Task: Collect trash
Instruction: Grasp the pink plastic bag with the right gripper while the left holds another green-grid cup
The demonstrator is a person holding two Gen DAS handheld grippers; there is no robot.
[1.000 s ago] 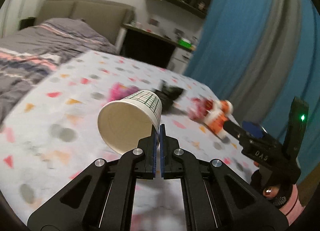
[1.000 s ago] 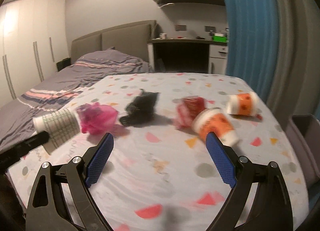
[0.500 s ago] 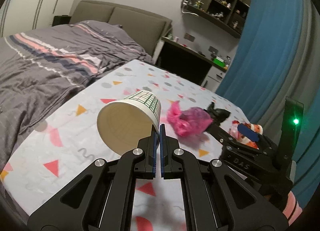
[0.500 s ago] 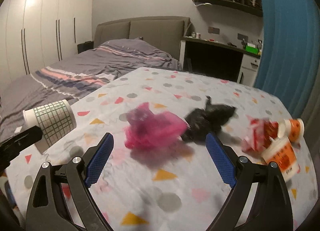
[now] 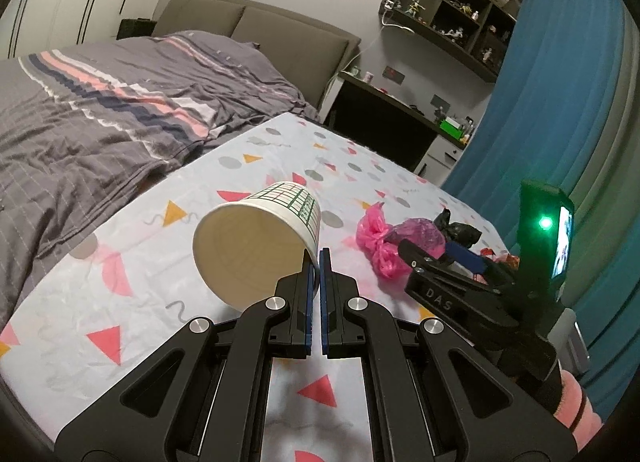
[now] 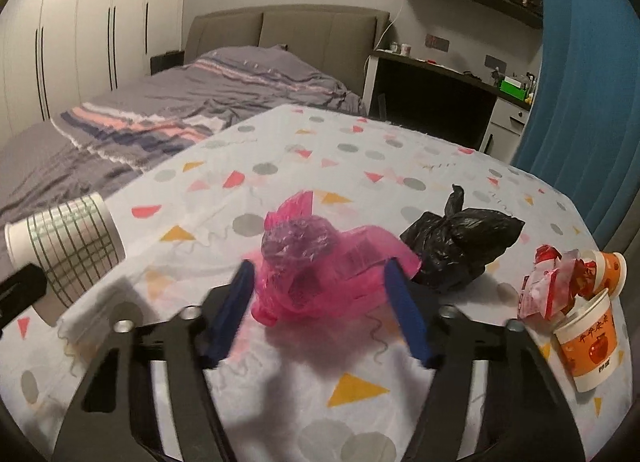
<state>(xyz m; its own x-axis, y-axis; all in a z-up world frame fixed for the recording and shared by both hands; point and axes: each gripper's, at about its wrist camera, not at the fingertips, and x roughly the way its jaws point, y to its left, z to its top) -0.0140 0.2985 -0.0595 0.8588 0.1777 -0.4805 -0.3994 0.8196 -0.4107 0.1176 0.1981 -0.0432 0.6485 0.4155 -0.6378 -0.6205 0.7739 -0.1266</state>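
Observation:
My left gripper [image 5: 319,258] is shut on the rim of a white paper cup with a green grid [image 5: 256,246], held tilted above the patterned tablecloth [image 5: 120,302]. The same cup [image 6: 72,238] shows at the left of the right wrist view. My right gripper [image 6: 319,266] points down at a crumpled pink plastic bag [image 6: 304,246]. Its jaws are closing, with the bag between the blue pads [image 6: 236,302], and a small gap still shows at the left pad. From the left wrist view the right gripper [image 5: 440,262] reaches over the pink bag [image 5: 380,242].
A tied black bag [image 6: 460,246] lies just right of the pink one. Red wrappers [image 6: 548,286] and two orange-and-white cups [image 6: 588,346] sit near the table's right edge. A bed [image 6: 180,110] stands behind on the left, a desk [image 6: 440,78] and blue curtain [image 6: 580,82] behind on the right.
The right gripper swung left from the orange cups to the pink bag, came closer, and its jaws narrowed around it. The left gripper shifted left, still holding the cup.

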